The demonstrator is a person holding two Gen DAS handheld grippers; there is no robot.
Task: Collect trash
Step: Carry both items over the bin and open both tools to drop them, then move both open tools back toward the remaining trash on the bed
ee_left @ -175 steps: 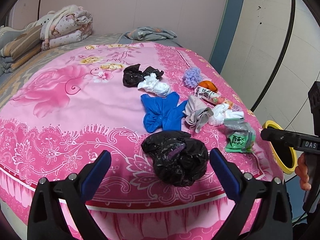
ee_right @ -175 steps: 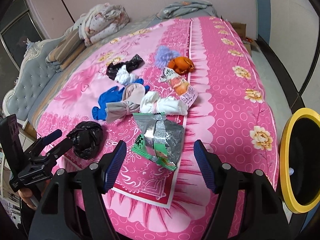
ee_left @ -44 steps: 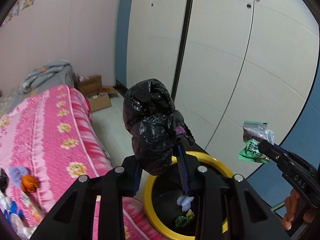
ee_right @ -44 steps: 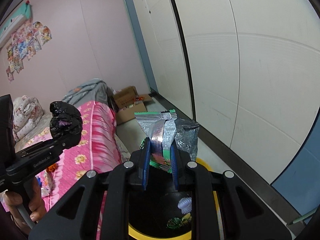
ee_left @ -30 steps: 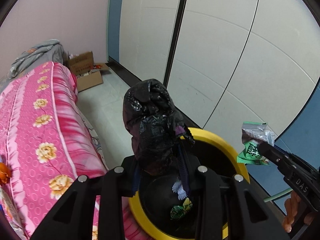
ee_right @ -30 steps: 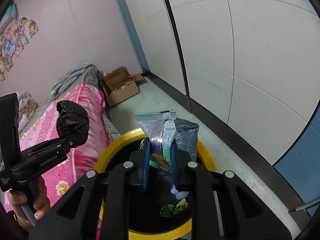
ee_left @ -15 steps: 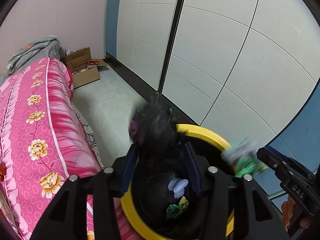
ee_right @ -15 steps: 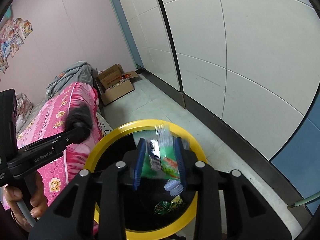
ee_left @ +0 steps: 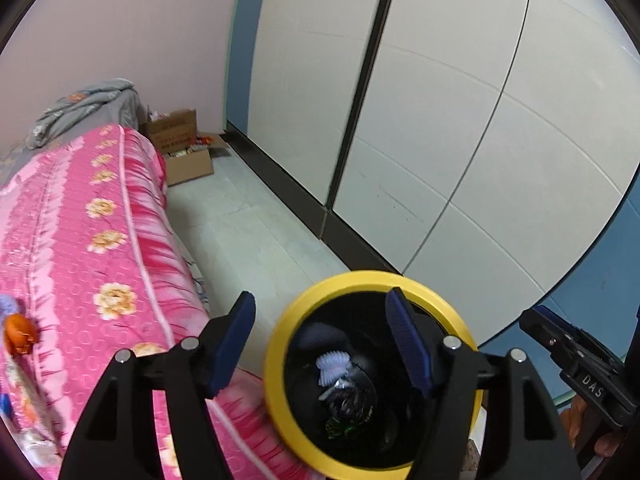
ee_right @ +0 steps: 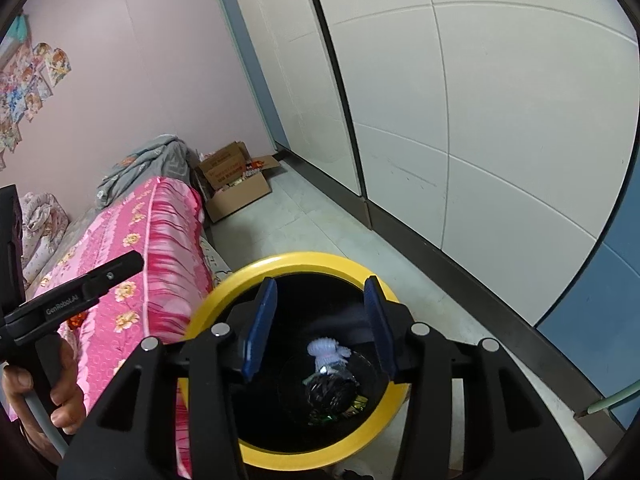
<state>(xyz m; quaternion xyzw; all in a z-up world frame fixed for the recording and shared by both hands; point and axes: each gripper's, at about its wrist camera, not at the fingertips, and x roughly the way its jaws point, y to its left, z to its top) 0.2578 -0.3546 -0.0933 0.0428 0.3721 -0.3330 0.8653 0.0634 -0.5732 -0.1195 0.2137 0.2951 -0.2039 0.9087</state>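
Observation:
A yellow-rimmed black bin (ee_left: 288,312) (ee_right: 304,259) stands on the floor beside the bed. Down inside it lie a black plastic bag (ee_left: 352,402) (ee_right: 330,390), a pale lilac fluffy piece (ee_left: 334,366) (ee_right: 326,350) and bits of green wrapper (ee_left: 340,428). My left gripper (ee_left: 322,328) hangs over the bin with its jaws opening and nothing between them. Over the same bin, my right gripper (ee_right: 320,312) has its jaws opening too, with nothing between them. An orange item (ee_left: 18,330) still lies on the pink bed cover.
The pink flowered bed (ee_left: 80,240) (ee_right: 152,240) runs along the left. A cardboard box (ee_left: 184,152) (ee_right: 236,184) sits on the floor by the far wall. White wardrobe doors (ee_left: 460,120) line the right side. A hand (ee_right: 48,384) holds the left gripper's handle.
Both grippers opened over the bin: the black bag dropped from the left one and the green and silver wrapper from the right one. Both now lie in the bin.

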